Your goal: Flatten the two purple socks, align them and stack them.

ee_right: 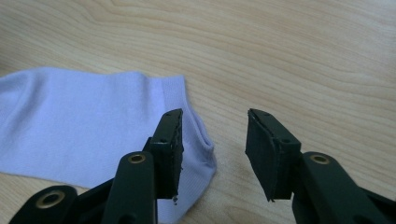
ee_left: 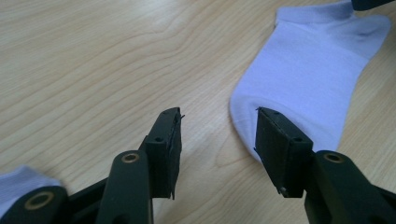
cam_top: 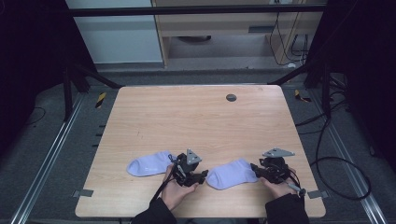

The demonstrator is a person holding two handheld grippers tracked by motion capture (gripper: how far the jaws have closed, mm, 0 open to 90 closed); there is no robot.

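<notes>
I have a tool in each hand, and two light purple socks lie flat on the wooden counter [cam_top: 196, 116] in front of me. My left tool [cam_top: 196, 178] sits between the two socks. Its jaws are partly open, and nothing is between them but bare wood. In the left gripper view, one jaw hangs over the rounded toe end of the right sock [ee_left: 308, 74], and I cannot tell if it touches the cloth. The left sock [cam_top: 149, 164] lies on the other side of this tool, close by my left hand [cam_top: 175, 190]. My right tool [cam_top: 263, 171] is at the open cuff end of the right sock [cam_top: 232, 174]. Its jaws are partly open too. In the right gripper view, one jaw sits over the cuff edge of that sock [ee_right: 88, 126] and the other jaw is over bare wood, so the tool is not squeezing the sock. My right hand [cam_top: 279, 187] is near the edge of the counter closest to me. The two socks lie apart, with my left tool in the gap between them.
</notes>
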